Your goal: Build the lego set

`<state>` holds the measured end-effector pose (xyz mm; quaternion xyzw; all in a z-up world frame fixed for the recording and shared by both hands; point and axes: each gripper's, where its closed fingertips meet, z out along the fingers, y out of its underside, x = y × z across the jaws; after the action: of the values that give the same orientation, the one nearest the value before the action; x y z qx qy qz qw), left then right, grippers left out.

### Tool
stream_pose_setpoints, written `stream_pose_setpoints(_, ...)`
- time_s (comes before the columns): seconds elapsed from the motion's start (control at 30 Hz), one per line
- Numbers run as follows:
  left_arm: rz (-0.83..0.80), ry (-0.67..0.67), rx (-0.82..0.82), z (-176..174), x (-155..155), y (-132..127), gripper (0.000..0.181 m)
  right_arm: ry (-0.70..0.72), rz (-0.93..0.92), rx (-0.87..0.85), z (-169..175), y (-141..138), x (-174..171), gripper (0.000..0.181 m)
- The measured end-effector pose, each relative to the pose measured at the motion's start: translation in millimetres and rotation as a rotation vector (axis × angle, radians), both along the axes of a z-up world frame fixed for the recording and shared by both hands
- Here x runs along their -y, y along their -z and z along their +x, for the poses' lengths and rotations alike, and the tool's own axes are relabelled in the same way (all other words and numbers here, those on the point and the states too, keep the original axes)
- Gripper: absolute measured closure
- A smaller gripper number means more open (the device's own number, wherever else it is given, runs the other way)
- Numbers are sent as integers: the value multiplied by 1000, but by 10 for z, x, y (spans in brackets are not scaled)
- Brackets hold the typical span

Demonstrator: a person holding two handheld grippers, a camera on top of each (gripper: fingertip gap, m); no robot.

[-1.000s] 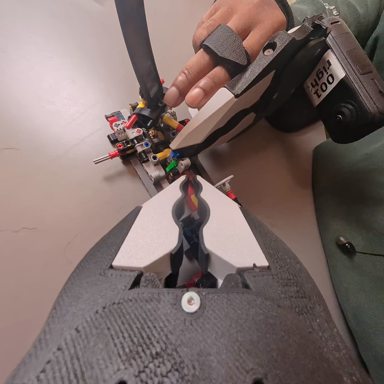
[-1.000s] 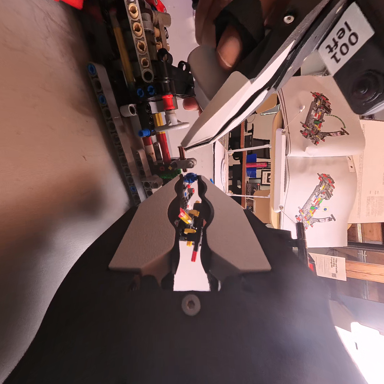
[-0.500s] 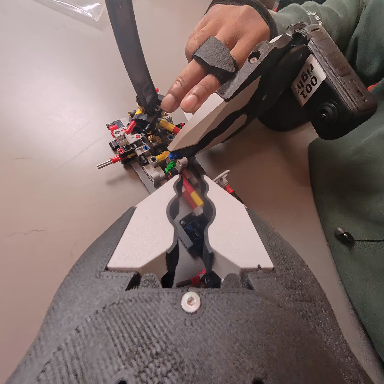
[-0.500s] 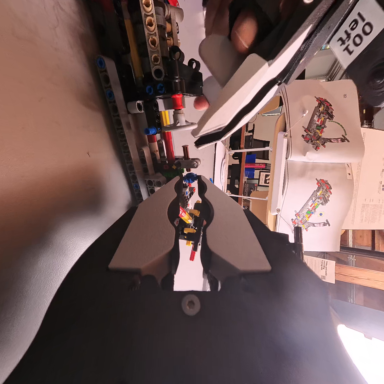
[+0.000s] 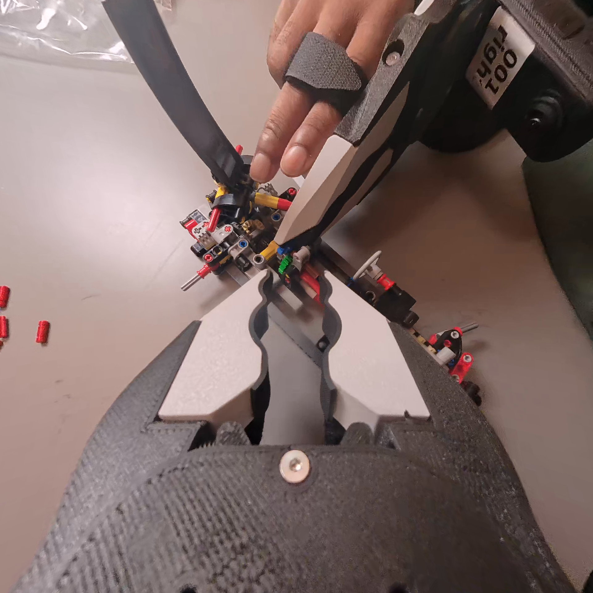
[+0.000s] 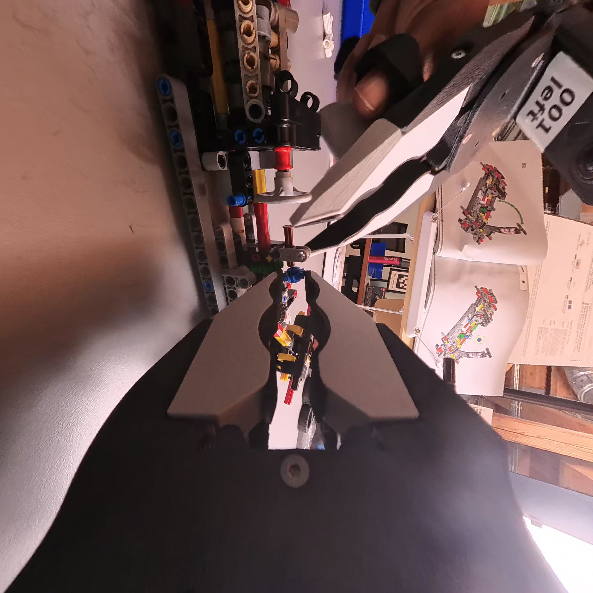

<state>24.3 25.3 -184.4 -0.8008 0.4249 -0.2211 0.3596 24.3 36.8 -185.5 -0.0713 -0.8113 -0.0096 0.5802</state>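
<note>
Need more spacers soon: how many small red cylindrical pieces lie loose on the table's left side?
3 clearly: one apart, two cut by the left edge. A sliver shows below; more may lie out of frame.

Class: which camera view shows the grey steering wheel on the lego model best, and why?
The right wrist view: the steering wheel is near and sharp, seen edge-on, on its red-tipped shaft. In the left wrist view the steering wheel is small, beside the left gripper.
</note>
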Motion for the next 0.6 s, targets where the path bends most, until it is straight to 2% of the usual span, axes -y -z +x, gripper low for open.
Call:
stream_pose_setpoints(0.17,24,32,-6,22,-16,30,153,-5,4,-3,-3,2,-1,170)
stream_pose_setpoints(0.6,17,13,56,15,-18,21,154,-19,-20,7,6,9,-5,170)
